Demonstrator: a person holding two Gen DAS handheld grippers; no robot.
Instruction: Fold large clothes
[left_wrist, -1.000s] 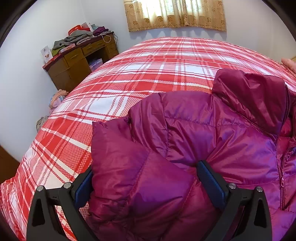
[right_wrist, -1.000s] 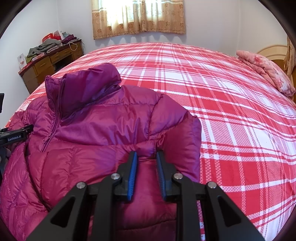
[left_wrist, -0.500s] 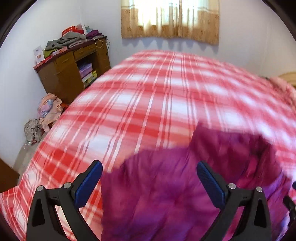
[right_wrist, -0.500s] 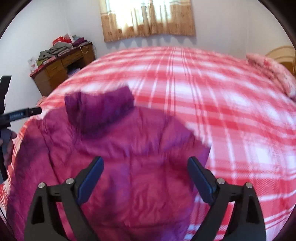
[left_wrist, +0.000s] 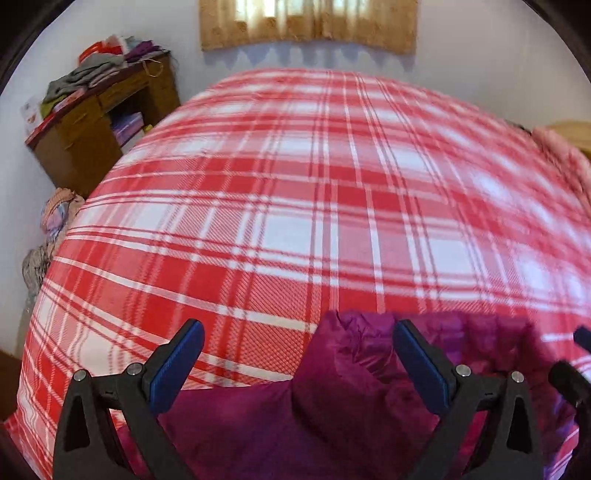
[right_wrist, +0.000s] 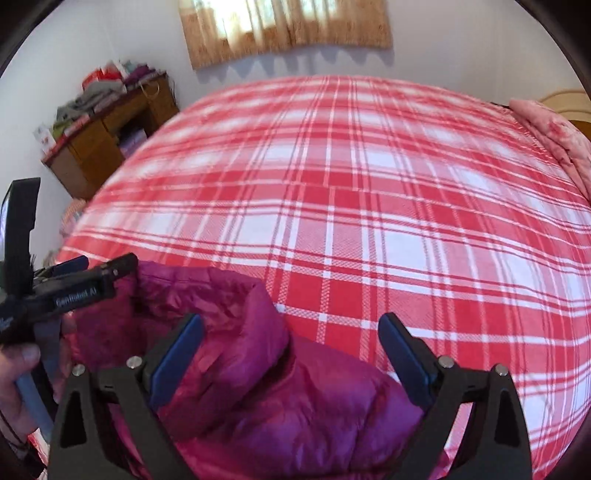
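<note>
While the magenta puffer jacket (right_wrist: 258, 387) lies bunched on the near edge of the red-and-white plaid bedspread (right_wrist: 369, 221), the right gripper (right_wrist: 290, 354) hangs over it with its jaws spread wide, having just been opening, and its blue pads (right_wrist: 173, 363) press on nothing; the jacket's raised collar and one padded fold sit below and between them, released. From the left wrist view the left gripper (left_wrist: 297, 360) stands wide apart too, gripping nothing, with the jacket (left_wrist: 351, 398) low in the frame under its fingers and the bedspread (left_wrist: 295, 221) stretching away beyond. That same left gripper (right_wrist: 79, 269) shows at the left edge of the right wrist view, just beside the jacket's collar, carried by a hand (right_wrist: 22, 380) wrapped round its handle. Against the far wall a brown wooden desk (left_wrist: 96, 133) carries a heap of clothes (left_wrist: 99, 64), more cloth lies on the floor (left_wrist: 48, 236) beside the bed, a patterned curtain (right_wrist: 284, 26) covers the window, and a pink quilt (right_wrist: 550, 136) rests at the bed's right side, well apart from the jacket
</note>
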